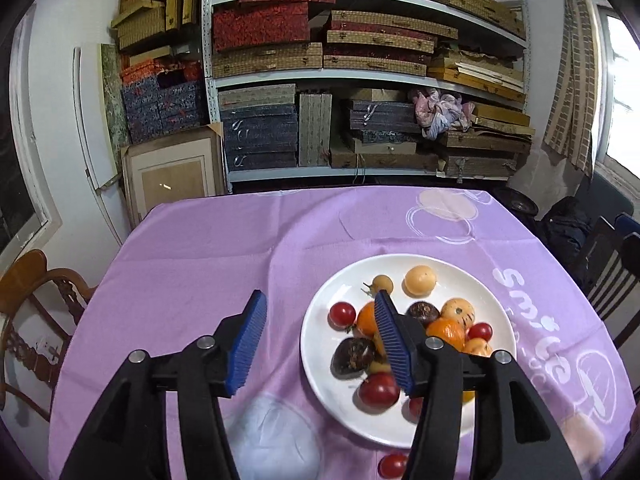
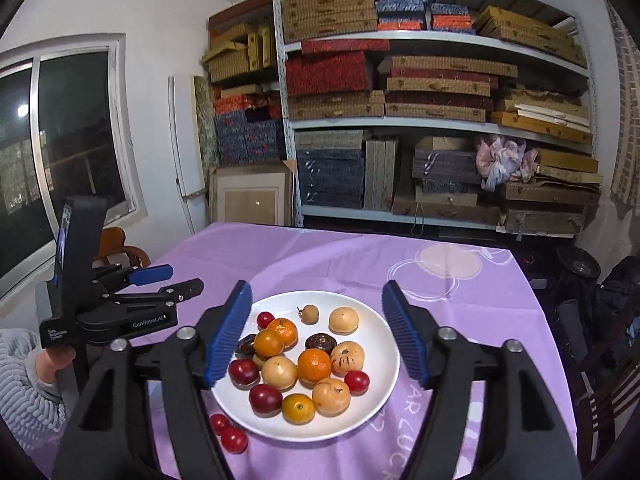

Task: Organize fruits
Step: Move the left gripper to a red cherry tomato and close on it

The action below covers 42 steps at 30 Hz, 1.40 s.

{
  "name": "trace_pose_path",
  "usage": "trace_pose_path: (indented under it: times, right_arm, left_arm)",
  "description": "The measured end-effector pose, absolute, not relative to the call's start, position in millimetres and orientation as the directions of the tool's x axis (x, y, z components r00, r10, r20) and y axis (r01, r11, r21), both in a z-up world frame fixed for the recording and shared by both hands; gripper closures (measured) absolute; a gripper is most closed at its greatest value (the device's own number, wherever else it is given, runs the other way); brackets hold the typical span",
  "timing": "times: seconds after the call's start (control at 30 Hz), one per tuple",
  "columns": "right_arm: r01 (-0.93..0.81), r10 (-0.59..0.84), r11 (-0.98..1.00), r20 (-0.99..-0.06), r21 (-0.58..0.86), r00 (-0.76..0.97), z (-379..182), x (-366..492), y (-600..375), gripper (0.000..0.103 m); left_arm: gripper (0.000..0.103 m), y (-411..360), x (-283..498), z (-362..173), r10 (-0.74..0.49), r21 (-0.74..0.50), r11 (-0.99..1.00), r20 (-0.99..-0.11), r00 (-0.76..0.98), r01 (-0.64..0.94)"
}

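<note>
- Right gripper (image 2: 316, 336): jaws spread wide, nothing between the blue pads; it hangs above the near side of the white plate (image 2: 384, 392), pointing down and forward at the fruit.
- Left gripper (image 1: 320, 344): jaws parted, empty. From its own camera the plate lies to the right of its line; its right finger (image 1: 394, 344) crosses in front of the pile, not visibly touching it.
- Stray fruit: two cherry tomatoes (image 2: 228, 433) lie on the purple tablecloth (image 2: 320, 256), touching each other, just off the plate's near-left rim. They sit below and left of the right gripper's left finger (image 2: 228, 336), between the two grippers. Judged from this, either hand could reach them; the left looks slightly better placed. Round, so no long axis to line up.
- Plate contents: a packed cluster of tangerines (image 2: 314, 365), pale yellow-tan round fruits (image 2: 279, 372), red plums (image 2: 265, 399), dark wrinkled fruits (image 2: 320, 342), cherry tomatoes. At the far edge a small brown stemmed fruit (image 2: 309, 314) and a tan one (image 2: 343, 320) sit apart.
- Beyond: bare cloth, then shelves of boxes (image 2: 400, 80).
</note>
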State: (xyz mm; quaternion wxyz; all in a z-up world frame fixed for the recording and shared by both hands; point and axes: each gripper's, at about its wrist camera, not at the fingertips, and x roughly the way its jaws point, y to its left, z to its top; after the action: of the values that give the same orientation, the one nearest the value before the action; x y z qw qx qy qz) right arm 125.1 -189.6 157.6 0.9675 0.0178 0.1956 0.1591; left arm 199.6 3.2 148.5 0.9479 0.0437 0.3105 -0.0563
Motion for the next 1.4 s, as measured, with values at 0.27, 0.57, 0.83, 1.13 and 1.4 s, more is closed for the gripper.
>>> trace_pose_path:
  times: [0.27, 0.57, 0.83, 1.13, 1.4]
  right_arm:
    - [-0.226, 0.273, 0.961, -0.392, 0.162, 0.878, 86.7, 69.3, -210.4, 0.004]
    - [-0.169, 0.297, 0.942, -0.486, 0.29, 0.822, 36.1, 85.7, -234.2, 0.004]
    - [-0.152, 0.291, 0.943, -0.513, 0.297, 0.807, 29.1, 95.0, -233.1, 0.004]
    - [-0.149, 0.289, 0.944, -0.525, 0.293, 0.8, 26.3, 97.3, -232.0, 0.004]
    - [-0.154, 0.293, 0.945, -0.537, 0.288, 0.791, 24.5, 98.9, -231.1, 0.004]
  left_arm:
    - [0.034, -20.8, 137.5, 81.8, -0.04, 0.147, 0.973, -0.646, 0.762, 0.176]
    - [0.034, -23.0, 138.6, 32.9, -0.061, 0.079, 0.984, -0.7, 0.712, 0.162]
    - [0.012, -20.2, 136.9, 21.5, -0.064, 0.073, 0.985, -0.693, 0.718, 0.157]
    - [0.003, -5.3, 139.7, 16.7, -0.071, 0.019, 0.992, -0.743, 0.665, 0.128]
    - [0.003, 6.1, 136.9, 24.4, 0.056, 0.118, 0.992, -0.687, 0.724, 0.035]
